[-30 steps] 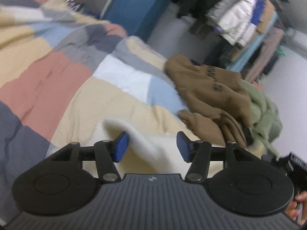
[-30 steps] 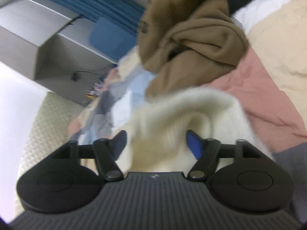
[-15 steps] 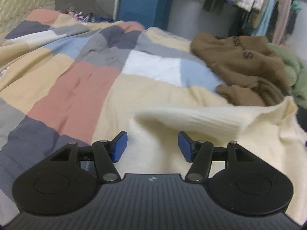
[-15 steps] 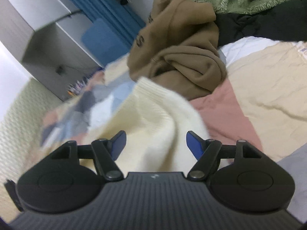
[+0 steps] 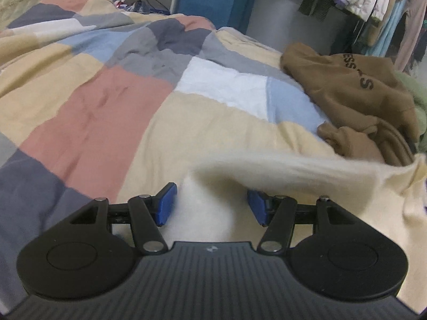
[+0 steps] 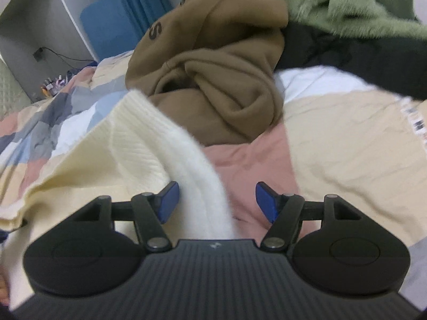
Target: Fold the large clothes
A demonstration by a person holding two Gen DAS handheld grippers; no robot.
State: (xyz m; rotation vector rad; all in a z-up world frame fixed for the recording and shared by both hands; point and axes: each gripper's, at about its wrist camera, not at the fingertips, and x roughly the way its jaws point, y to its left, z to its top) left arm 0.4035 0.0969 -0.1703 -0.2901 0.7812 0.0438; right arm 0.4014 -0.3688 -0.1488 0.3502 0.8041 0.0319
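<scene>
The left hand-held gripper (image 5: 212, 206) stands spread, its blue pads apart with a fold of the cream sweater (image 5: 307, 170) lying between them, the knit stretching toward the right of the frame across the patchwork quilt (image 5: 93, 112), probably to pull it flat for folding. The right hand-held gripper (image 6: 216, 202) has just been closing, yet its pads are still apart; the sweater's ribbed edge lies between them beside the left one, below the brown hoodie (image 6: 213, 61) at upper centre.

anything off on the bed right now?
Nothing damaged. Brown hoodie and green fleece lie crumpled in an unfolded heap on the patchwork quilt. The cream sweater hangs bunched, its fabric between each gripper's apart jaws, not laid flat.
</scene>
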